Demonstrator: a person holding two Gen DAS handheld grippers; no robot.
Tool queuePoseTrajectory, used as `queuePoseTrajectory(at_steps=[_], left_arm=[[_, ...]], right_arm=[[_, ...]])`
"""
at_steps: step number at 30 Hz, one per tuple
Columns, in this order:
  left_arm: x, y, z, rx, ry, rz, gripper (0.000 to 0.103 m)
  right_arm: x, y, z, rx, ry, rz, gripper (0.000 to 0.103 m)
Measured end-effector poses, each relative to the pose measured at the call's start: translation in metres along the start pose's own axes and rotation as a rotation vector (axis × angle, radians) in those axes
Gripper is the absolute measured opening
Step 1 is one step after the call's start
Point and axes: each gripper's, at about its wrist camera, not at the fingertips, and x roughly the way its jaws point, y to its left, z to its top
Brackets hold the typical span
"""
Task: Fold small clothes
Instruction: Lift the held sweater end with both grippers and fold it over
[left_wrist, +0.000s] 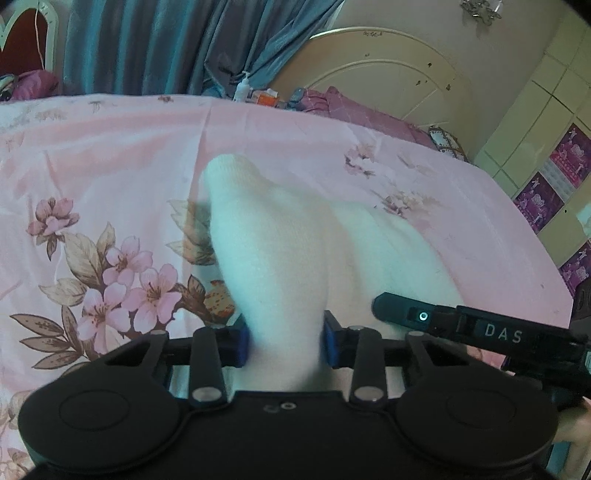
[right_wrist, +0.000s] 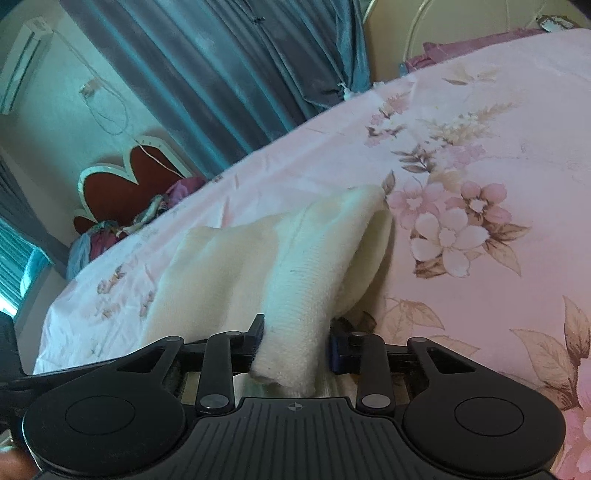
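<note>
A white knitted sock (left_wrist: 273, 236) lies on the pink flowered bedsheet (left_wrist: 110, 147), and its near end rises into my left gripper (left_wrist: 284, 341). The blue pads press on it from both sides, so the gripper is shut on the sock. More white fabric (left_wrist: 391, 251) spreads to the right, under a black finger (left_wrist: 406, 314) of the other gripper. In the right wrist view the ribbed cuff end of the sock (right_wrist: 303, 280) stands pinched between the pads of my right gripper (right_wrist: 295, 345). A flatter cream layer (right_wrist: 207, 266) lies to its left on the sheet (right_wrist: 480, 129).
Teal curtains (left_wrist: 155, 44) hang behind the bed, and a cream headboard (left_wrist: 388, 74) stands at the back right. Bottles and small boxes (left_wrist: 258, 94) sit past the far edge. A purple pillow (left_wrist: 354, 110) lies by the headboard. A red heart-shaped chair back (right_wrist: 125, 192) stands beyond the bed.
</note>
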Motion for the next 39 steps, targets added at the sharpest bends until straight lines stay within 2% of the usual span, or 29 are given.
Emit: queuePoseTrajectory(at_steps=[9, 16, 24, 30, 34, 39], left_arm=[[-0.04, 0.002, 0.003, 0.019, -0.045, -0.002, 0.033], [-0.091, 0.04, 0.002, 0.013, -0.089, 0.009, 0.033], [-0.148, 0.141, -0.007, -0.012, -0.119, -0.005, 0.032], [-0.182, 0.217, -0.004, -0.019, -0.132, -0.003, 0.032], [-0.195, 0.259, 0.001, -0.031, -0.14, 0.023, 0.032], [-0.195, 0.299, 0.006, -0.054, -0.135, 0.052, 0.032]], right_arm=[[-0.014, 0.039, 0.005, -0.024, -0.025, 0.057, 0.031], [-0.006, 0.102, -0.011, -0.056, -0.025, 0.108, 0.031], [0.03, 0.206, -0.049, -0.065, -0.027, 0.118, 0.031], [0.072, 0.285, -0.072, -0.065, -0.022, 0.126, 0.031], [0.104, 0.322, -0.079, -0.066, -0.004, 0.144, 0.031], [0.148, 0.346, -0.081, -0.072, 0.023, 0.15, 0.031]])
